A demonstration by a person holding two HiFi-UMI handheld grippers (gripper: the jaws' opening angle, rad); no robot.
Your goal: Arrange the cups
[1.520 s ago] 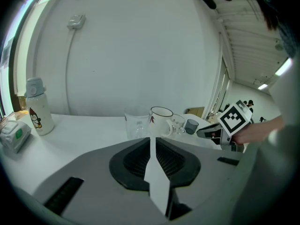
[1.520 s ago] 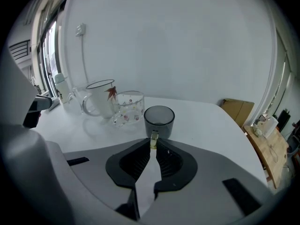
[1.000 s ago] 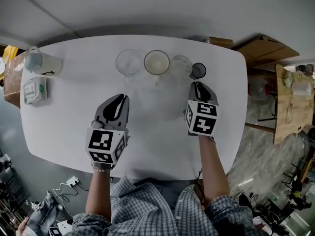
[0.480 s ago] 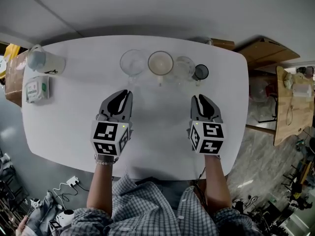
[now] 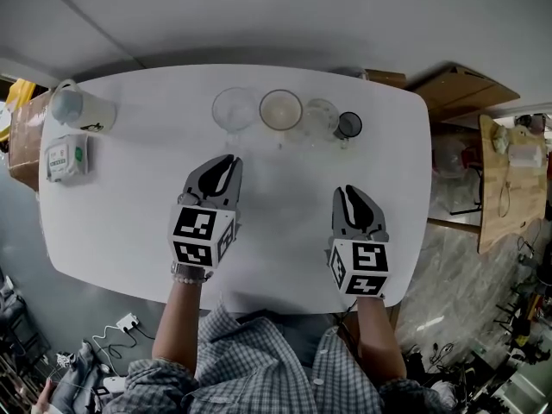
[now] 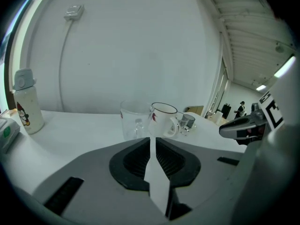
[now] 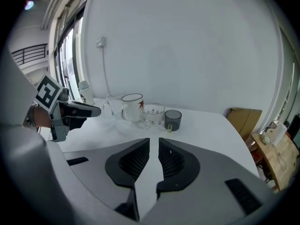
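I have both tongs over the near half of the white table (image 5: 121, 205), well apart from the cups. My left gripper (image 5: 228, 159) is clenched, its jaws closed to a thin slit with nothing in them. My right gripper (image 5: 345, 190) is drawn in to a narrow gap too, and it is empty. The cups stand in a row along the far edge: a clear glass cup (image 5: 234, 109) on the left, a white mug (image 5: 281, 109) just beside it, a small clear cup (image 5: 321, 115), then a dark cup (image 5: 348, 125) at the right end. A white bottle (image 5: 73, 106) and a small packet (image 5: 65, 158) sit at the far left
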